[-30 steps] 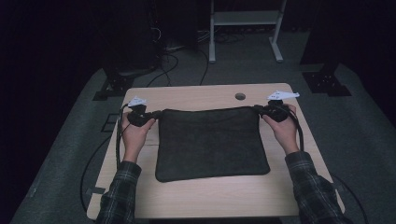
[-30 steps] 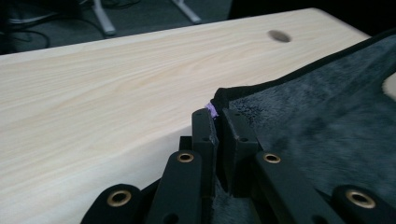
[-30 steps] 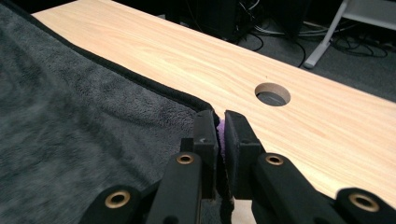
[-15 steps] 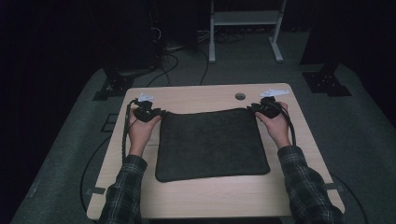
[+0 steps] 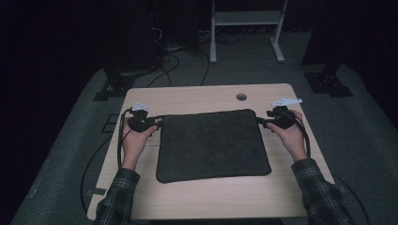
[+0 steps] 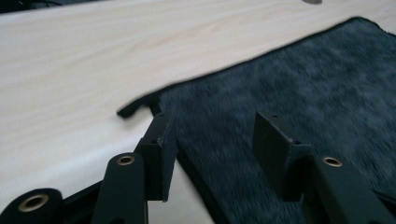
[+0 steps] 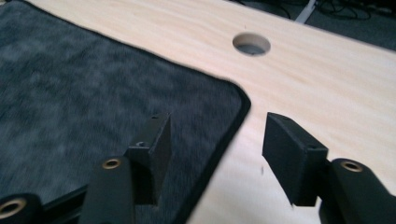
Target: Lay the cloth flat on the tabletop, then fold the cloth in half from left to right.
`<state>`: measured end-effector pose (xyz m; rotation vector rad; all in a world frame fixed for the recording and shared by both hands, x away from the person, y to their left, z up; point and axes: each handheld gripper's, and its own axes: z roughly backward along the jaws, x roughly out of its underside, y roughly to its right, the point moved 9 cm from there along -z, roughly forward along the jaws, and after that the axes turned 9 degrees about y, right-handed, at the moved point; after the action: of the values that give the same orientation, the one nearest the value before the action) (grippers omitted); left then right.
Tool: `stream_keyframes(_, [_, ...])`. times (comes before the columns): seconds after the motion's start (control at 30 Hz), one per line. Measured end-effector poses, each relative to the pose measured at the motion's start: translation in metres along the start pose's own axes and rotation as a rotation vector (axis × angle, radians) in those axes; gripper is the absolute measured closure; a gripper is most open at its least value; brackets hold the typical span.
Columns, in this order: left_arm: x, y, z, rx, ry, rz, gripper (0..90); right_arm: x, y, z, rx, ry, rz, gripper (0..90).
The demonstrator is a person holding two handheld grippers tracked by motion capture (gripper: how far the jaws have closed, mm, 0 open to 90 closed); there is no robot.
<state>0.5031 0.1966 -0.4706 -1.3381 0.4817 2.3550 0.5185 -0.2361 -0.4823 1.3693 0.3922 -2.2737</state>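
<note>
1. On the wooden table (image 5: 206,201) a dark grey mat (image 5: 211,143) lies flat and spread out, its long sides running across the table, with the round cable hole (image 5: 241,97) just beyond its far right corner.
2. At the mat's far left corner sits the left gripper (image 5: 157,123); the left gripper view shows its jaws parted, straddling the mat's edge near a small turned-up tip of the corner (image 6: 133,108), with nothing between them.
3. At the far right corner sits the right gripper (image 5: 263,123); the right gripper view shows its jaws wide apart, one over the pile and one over bare wood, the bound edge (image 7: 233,128) between them but not pinched.
4. The step in hand looks like letting go after laying the mat out. To do it well, both grippers should draw back level and outward, away from the edges, so that neither jaw drags the corner and rumples the pile.
5. Compared with one second earlier, the mat's far edge, then pulled up and bowed between the two grippers, now lies straight on the table, and both hands have moved inward and lower beside the corners.
</note>
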Motion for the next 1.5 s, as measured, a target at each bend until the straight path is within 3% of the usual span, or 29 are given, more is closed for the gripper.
stream_keyframes(0.17, [0.015, 0.006, 0.012, -0.011, -0.013, -0.008, 48.0, 0.016, 0.004, 0.02, 0.005, 0.004, -0.014, 36.9])
stream_keyframes(0.3, [0.027, 0.008, 0.018, -0.04, -0.002, -0.009, 46.2, 0.036, 0.006, 0.033, 0.017, -0.025, -0.007, 36.3])
stream_keyframes(0.5, [0.047, 0.013, 0.021, -0.028, -0.017, -0.02, 47.5, 0.065, 0.005, 0.048, 0.013, -0.071, -0.02, 36.4])
stream_keyframes(0.7, [0.055, 0.012, 0.018, -0.036, -0.033, -0.018, 46.4, 0.085, 0.007, 0.058, 0.021, -0.101, -0.022, 35.3])
stream_keyframes(0.73, [0.058, 0.01, 0.014, -0.046, -0.037, -0.018, 46.6, 0.09, 0.008, 0.061, 0.016, -0.099, -0.049, 35.1])
stream_keyframes(0.93, [0.065, 0.007, 0.007, -0.074, -0.054, -0.008, 46.8, 0.098, 0.014, 0.064, 0.034, -0.095, -0.061, 30.5])
stream_keyframes(1.07, [0.067, 0.005, 0.004, -0.074, -0.052, -0.002, 45.9, 0.101, 0.015, 0.061, 0.045, -0.109, -0.046, 28.6])
stream_keyframes(1.17, [0.067, 0.005, 0.001, -0.073, -0.047, 0.006, 45.4, 0.102, 0.015, 0.06, 0.048, -0.103, -0.037, 22.4])
stream_keyframes(1.33, [0.071, 0.007, -0.005, -0.073, -0.068, -0.009, 46.0, 0.104, 0.015, 0.059, 0.047, -0.096, -0.033, 16.9])
stream_keyframes(1.43, [0.072, 0.008, -0.006, -0.086, -0.071, -0.049, 47.3, 0.104, 0.014, 0.059, 0.051, -0.097, -0.036, 16.7])
stream_keyframes(1.5, [0.072, 0.007, -0.006, -0.09, -0.067, -0.055, 48.4, 0.104, 0.014, 0.059, 0.052, -0.096, -0.037, 16.7])
